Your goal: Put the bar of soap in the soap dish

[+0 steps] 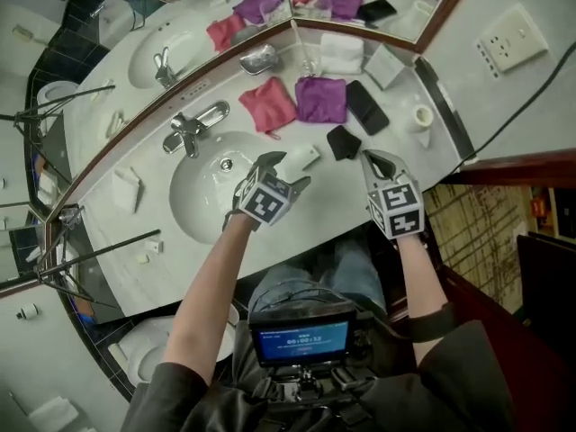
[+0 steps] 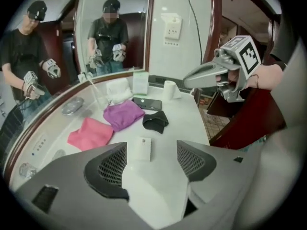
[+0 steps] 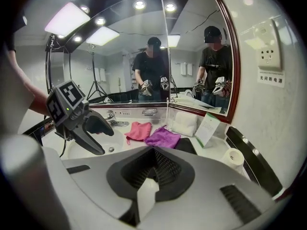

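Note:
The white bar of soap [image 1: 307,157] lies flat on the pale counter, right of the sink. In the left gripper view the soap [image 2: 142,149] shows just ahead in the gap of my left gripper [image 2: 150,151], whose pads stand apart from it. That left gripper [image 1: 290,168] is open and angled down over the sink's right rim. The silver soap dish [image 1: 260,59] sits at the back by the mirror, also visible far left [image 2: 72,106]. My right gripper [image 1: 371,160] is shut and empty, hovering right of the soap; its jaws [image 3: 153,169] meet with nothing between them.
A pink cloth [image 1: 267,103], a purple cloth [image 1: 320,98], a black phone [image 1: 366,106] and a small black item [image 1: 343,141] lie between soap and dish. The sink [image 1: 202,207] with its faucet [image 1: 189,131] is left. A folded white towel [image 1: 340,52] and paper roll [image 1: 422,115] stand behind.

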`<state>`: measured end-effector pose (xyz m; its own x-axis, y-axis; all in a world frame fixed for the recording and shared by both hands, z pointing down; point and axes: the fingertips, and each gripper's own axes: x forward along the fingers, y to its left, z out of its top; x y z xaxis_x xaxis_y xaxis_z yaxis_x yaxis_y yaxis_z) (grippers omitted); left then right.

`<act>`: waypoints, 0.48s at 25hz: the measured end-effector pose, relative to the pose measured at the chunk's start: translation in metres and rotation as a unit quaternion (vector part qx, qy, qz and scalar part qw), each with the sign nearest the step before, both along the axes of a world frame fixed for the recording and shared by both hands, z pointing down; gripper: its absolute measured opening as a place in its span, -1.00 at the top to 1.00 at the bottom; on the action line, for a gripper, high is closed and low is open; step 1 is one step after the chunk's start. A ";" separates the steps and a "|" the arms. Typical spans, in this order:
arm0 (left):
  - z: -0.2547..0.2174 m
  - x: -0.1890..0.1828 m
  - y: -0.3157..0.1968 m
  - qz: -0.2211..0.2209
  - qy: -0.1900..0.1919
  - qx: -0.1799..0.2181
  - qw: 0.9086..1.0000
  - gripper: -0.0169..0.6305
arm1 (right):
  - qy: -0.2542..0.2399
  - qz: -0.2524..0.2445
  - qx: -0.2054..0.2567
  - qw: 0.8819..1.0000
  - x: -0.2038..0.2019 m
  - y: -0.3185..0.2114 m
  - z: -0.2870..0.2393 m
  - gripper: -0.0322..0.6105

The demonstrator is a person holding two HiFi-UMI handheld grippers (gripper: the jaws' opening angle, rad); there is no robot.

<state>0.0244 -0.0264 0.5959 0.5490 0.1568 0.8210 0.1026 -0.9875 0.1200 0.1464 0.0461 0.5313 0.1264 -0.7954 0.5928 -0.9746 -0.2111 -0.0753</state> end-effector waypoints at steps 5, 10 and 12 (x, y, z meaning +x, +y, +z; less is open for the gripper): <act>0.047 0.024 0.005 0.026 -0.045 -0.012 0.999 -0.06 | -0.011 0.012 -0.005 1.000 0.000 0.013 0.017 0.85; 0.087 0.029 0.003 0.045 -0.088 -0.012 0.995 -0.06 | -0.022 0.027 -0.006 0.999 0.003 0.020 0.031 0.85; 0.096 0.029 0.002 0.046 -0.101 -0.012 0.994 -0.06 | -0.026 0.034 -0.006 0.999 0.004 0.023 0.034 0.85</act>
<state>0.0536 -0.0248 0.6919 0.3560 0.2185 0.9086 0.1633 -0.9719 0.1698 0.1508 0.0691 0.5653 0.1478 -0.7793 0.6089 -0.9530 -0.2769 -0.1230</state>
